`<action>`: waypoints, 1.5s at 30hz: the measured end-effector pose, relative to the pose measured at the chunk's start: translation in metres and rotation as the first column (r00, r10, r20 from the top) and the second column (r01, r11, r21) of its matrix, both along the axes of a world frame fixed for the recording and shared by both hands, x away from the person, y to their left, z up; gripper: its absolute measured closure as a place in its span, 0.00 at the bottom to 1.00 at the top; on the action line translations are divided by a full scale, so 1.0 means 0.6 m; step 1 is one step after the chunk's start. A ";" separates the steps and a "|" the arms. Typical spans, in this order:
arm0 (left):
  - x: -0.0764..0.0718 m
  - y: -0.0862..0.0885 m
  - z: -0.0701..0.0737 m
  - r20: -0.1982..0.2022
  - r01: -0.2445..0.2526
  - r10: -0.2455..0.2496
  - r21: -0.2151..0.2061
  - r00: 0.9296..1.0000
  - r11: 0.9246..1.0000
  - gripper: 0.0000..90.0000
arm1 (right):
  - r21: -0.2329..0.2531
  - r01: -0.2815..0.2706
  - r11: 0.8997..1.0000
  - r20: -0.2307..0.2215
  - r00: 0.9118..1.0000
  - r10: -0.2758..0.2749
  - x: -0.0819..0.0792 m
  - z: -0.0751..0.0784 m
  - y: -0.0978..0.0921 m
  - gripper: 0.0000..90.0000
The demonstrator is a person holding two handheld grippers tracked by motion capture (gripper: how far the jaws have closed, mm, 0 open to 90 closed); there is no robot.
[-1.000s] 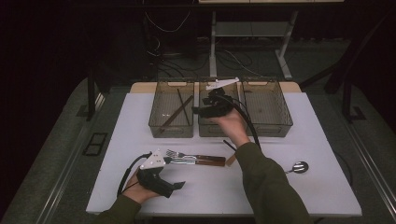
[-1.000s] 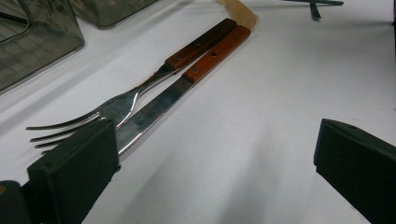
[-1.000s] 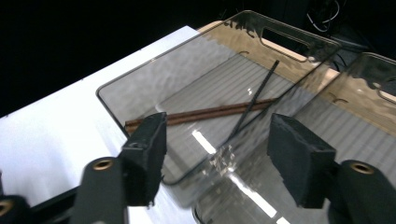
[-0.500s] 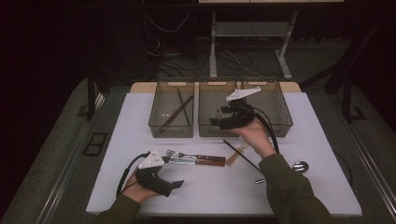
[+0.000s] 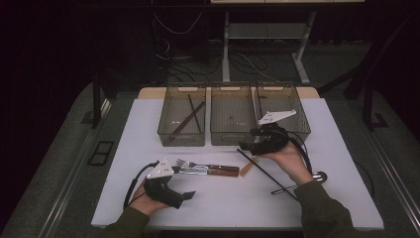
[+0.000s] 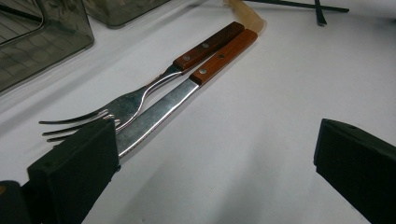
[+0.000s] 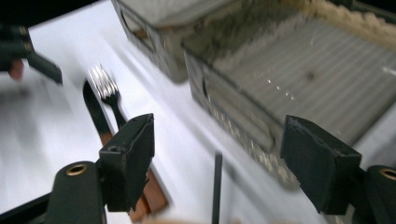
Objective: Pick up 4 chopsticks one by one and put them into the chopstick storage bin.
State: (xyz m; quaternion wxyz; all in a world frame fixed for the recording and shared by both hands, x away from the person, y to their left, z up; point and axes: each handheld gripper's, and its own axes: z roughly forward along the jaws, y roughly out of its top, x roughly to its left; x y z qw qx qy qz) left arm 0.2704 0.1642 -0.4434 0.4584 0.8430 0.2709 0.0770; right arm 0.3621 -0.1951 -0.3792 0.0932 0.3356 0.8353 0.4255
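Close-up, left tool (image 6: 215, 172) view separates fork (image 6: 140, 100), knife (image 6: 187, 91).

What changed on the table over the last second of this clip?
The right gripper drew back from over the middle bin toward the person and to the right, down near the black chopstick, jaws open and empty. The left gripper, fork and knife stayed put.

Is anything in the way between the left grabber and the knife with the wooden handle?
Nothing visible is. The open left gripper has only bare white table ahead of it, and the wooden-handled steel knife lies right beside its left-hand jaw, next to the wooden-handled fork.
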 end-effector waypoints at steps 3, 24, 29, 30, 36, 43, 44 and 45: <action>0.000 0.000 0.000 -0.001 -0.001 0.001 0.000 1.000 1.000 0.00 | -0.016 -0.003 1.000 -0.014 1.000 0.003 -0.013 -0.009 -0.016 0.31; -0.001 -0.001 -0.001 0.000 -0.006 0.006 0.008 1.000 1.000 0.00 | -0.166 -0.010 0.986 -0.102 0.995 -0.007 -0.100 -0.067 -0.096 0.66; -0.001 -0.002 -0.001 -0.002 -0.006 0.006 0.007 1.000 1.000 0.00 | -0.182 -0.021 0.983 -0.135 0.991 -0.003 -0.111 -0.082 -0.104 0.73; -0.001 -0.002 -0.001 -0.001 -0.005 0.005 0.009 1.000 1.000 0.00 | -0.181 -0.025 0.983 -0.139 0.990 -0.001 -0.110 -0.085 -0.105 0.74; -0.001 -0.002 -0.001 0.000 -0.003 0.003 0.010 1.000 1.000 0.00 | -0.207 -0.037 0.978 -0.156 0.988 0.004 -0.110 -0.092 -0.101 0.78; -0.001 -0.003 -0.001 -0.001 0.002 -0.002 0.014 1.000 1.000 0.00 | -0.229 -0.054 0.972 -0.160 0.987 0.017 -0.111 -0.097 -0.096 0.82; -0.001 -0.003 -0.001 -0.001 0.002 -0.002 0.013 1.000 1.000 0.00 | -0.229 -0.055 0.972 -0.161 0.987 0.018 -0.110 -0.097 -0.096 0.82; -0.001 -0.003 -0.001 -0.001 0.002 -0.002 0.015 1.000 1.000 0.00 | -0.231 -0.054 0.971 -0.158 0.987 0.017 -0.111 -0.097 -0.096 0.83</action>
